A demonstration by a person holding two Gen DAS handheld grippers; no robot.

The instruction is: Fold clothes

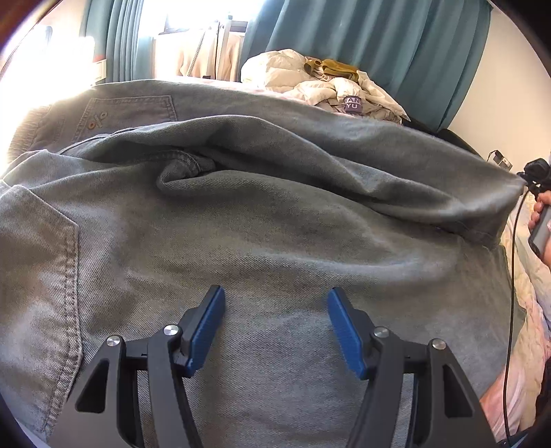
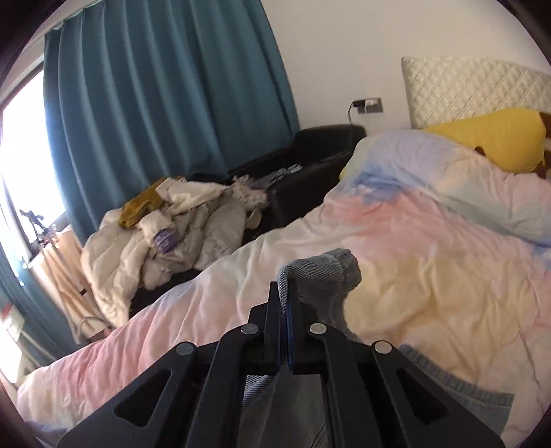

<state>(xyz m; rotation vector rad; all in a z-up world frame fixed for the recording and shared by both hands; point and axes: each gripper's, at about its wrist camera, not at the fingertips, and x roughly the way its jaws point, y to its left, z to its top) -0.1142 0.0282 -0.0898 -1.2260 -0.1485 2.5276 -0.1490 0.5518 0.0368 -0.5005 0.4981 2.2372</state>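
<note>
Grey denim jeans (image 1: 275, 220) lie spread on the pastel quilt (image 2: 430, 248). Right gripper (image 2: 287, 310) pinches one corner tight; left gripper (image 1: 275, 320) hovers half open, empty. Pull the corner across slowly, keeping edges lined up.

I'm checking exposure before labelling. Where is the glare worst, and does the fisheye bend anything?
Left wrist view: the window and the upper left corner are blown out white, washing out the grey jeans there. Right wrist view: the window at the left edge is overexposed; the blue curtain bows outward.
</note>
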